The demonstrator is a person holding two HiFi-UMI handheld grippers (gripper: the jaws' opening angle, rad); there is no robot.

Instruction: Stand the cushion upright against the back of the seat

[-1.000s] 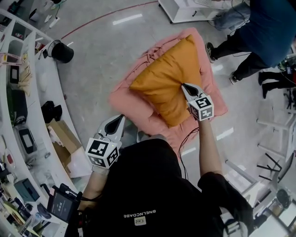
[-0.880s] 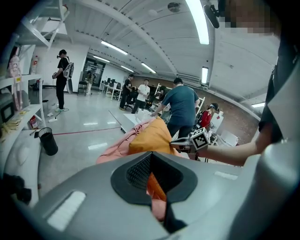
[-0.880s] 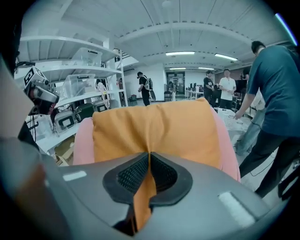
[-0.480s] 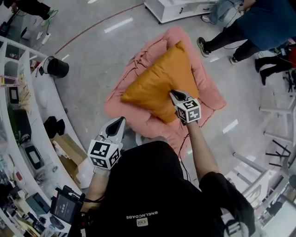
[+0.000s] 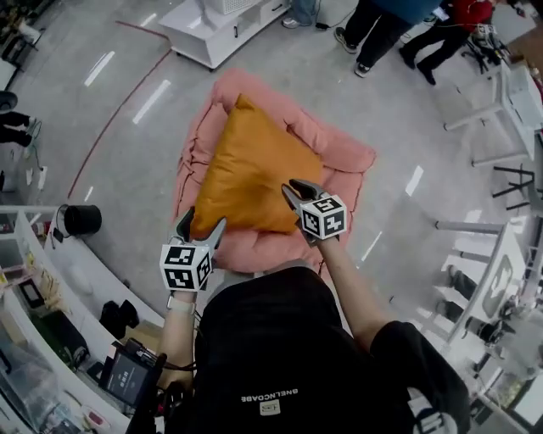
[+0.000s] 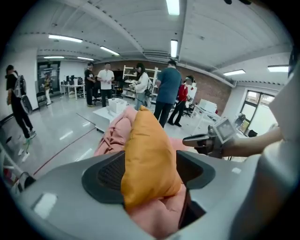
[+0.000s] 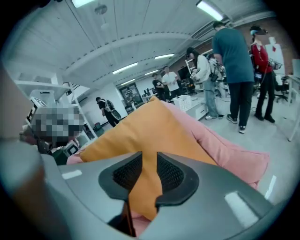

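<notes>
An orange cushion (image 5: 254,174) lies tilted on the pink padded seat (image 5: 339,157), one corner pointing away from me. My left gripper (image 5: 201,222) is at its near left corner. Its jaws are opening wide, with that corner (image 6: 150,154) between them. My right gripper (image 5: 294,188) is at the near right corner, pads still pinching a fold of the orange fabric (image 7: 150,131) while its jaws are opening. The left gripper view also shows the right gripper (image 6: 197,139) beside the cushion. Pink seat fabric (image 7: 225,150) bulges behind the cushion.
A low white cabinet (image 5: 221,25) stands beyond the seat, and people (image 5: 382,21) stand at the far side. A curved white counter (image 5: 51,280) with clutter and a black bin (image 5: 81,219) are at my left. Metal frames (image 5: 501,102) stand at the right.
My left gripper has swung forward from beside my body to the cushion's near left corner and opened. The right gripper stayed on the cushion's near edge and rolled. The cushion sits more squarely before me.
</notes>
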